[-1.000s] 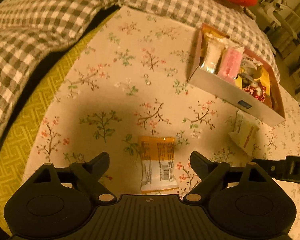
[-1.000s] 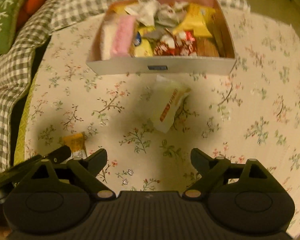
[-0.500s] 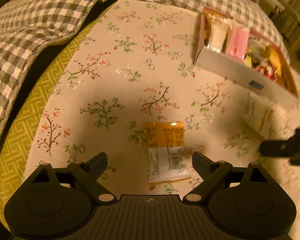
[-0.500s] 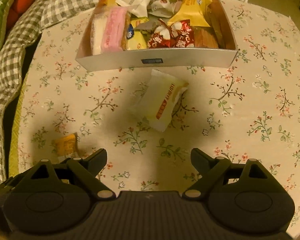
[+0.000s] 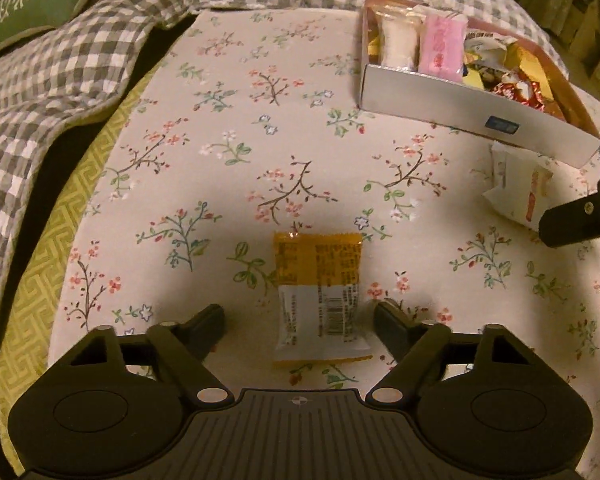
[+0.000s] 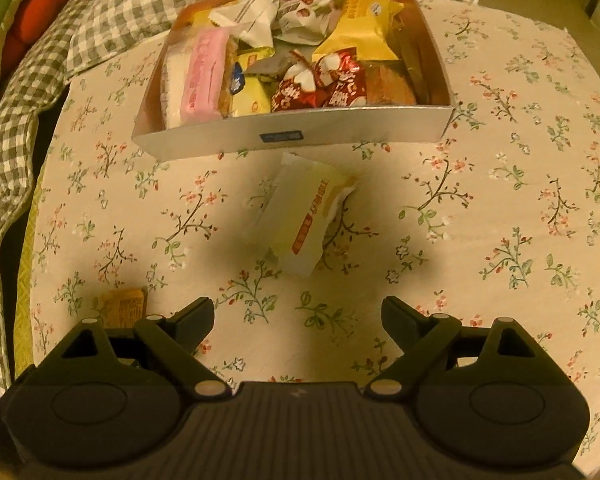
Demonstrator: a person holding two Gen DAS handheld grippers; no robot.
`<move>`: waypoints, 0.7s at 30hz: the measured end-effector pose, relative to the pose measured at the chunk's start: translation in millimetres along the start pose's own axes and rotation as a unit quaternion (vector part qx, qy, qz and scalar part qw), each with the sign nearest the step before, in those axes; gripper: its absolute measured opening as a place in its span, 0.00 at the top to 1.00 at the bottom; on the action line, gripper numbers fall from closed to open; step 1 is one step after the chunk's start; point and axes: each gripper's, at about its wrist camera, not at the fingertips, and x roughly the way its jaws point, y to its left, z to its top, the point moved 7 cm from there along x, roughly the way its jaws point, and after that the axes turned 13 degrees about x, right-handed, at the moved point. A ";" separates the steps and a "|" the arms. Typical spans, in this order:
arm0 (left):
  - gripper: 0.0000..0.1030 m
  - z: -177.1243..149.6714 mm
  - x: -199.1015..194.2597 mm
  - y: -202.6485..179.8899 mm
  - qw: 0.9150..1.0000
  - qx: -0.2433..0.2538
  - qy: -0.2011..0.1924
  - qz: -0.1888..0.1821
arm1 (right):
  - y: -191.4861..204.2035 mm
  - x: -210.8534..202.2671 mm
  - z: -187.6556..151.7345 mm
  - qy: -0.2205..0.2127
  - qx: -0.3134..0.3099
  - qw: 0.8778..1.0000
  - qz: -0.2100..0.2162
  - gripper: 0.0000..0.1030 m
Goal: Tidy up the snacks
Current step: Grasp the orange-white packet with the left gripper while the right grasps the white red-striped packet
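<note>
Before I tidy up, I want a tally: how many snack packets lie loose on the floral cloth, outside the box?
2. An orange packet lies between the left gripper's open jaws; a white-and-yellow packet lies just before the box. Others may be hidden out of view.

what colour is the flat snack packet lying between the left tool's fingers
The snack packet is orange on top and white below, with a barcode; it shows best in the left wrist view.

Orange snack packet (image 5: 320, 296) lying flat, white packet (image 6: 304, 216) beside filled snack box (image 6: 292, 136)

bare cloth (image 5: 236, 128) left, box (image 5: 472, 118) right
</note>
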 end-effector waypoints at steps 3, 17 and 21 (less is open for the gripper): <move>0.36 2.3 -1.2 -2.5 1.000 0.007 -0.008 -0.002 | -2.4 0.0 1.2 -0.004 0.004 1.000 -0.006 0.13; 0.65 11.1 -9.9 7.6 0.997 -0.042 -0.030 -0.058 | -14.6 1.3 16.7 -0.031 0.044 0.999 -0.008 0.14; 0.65 11.5 -8.9 6.0 0.997 -0.039 -0.030 -0.059 | -14.9 6.0 24.8 -0.056 0.049 0.997 -0.015 0.14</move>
